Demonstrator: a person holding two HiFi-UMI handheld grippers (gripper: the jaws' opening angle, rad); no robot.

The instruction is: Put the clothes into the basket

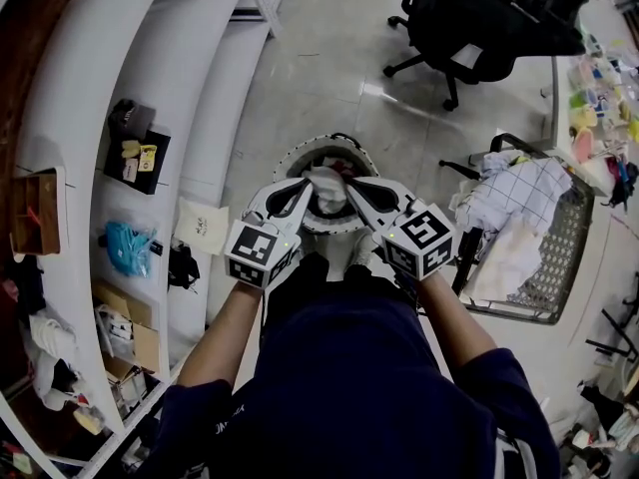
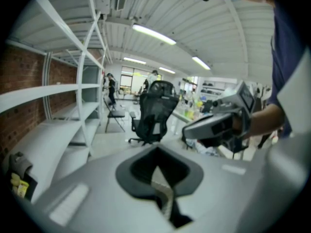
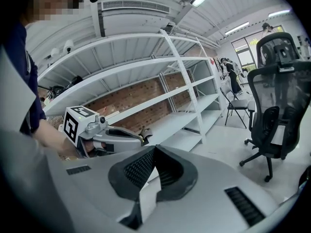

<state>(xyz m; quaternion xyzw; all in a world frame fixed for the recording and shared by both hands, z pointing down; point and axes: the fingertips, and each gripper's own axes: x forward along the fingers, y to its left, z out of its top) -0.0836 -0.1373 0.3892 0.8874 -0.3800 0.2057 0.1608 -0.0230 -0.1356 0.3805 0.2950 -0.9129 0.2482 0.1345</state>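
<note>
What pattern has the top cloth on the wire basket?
The cloth is white with a thin dark grid; head view.

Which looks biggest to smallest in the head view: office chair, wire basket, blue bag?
1. office chair and wire basket: about alike, chair cut off at top, so unranked.
2. blue bag: clearly smallest.

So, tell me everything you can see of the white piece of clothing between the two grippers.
The white garment is a small bunched wad of soft, pale fabric, too crumpled to tell what kind. It hangs between the left gripper and the right gripper, whose tips meet on it from either side. Each gripper view shows a thin strip of cloth pinched in closed jaws. It is above the round dark-rimmed basket; whether it touches that cannot be told.
</note>
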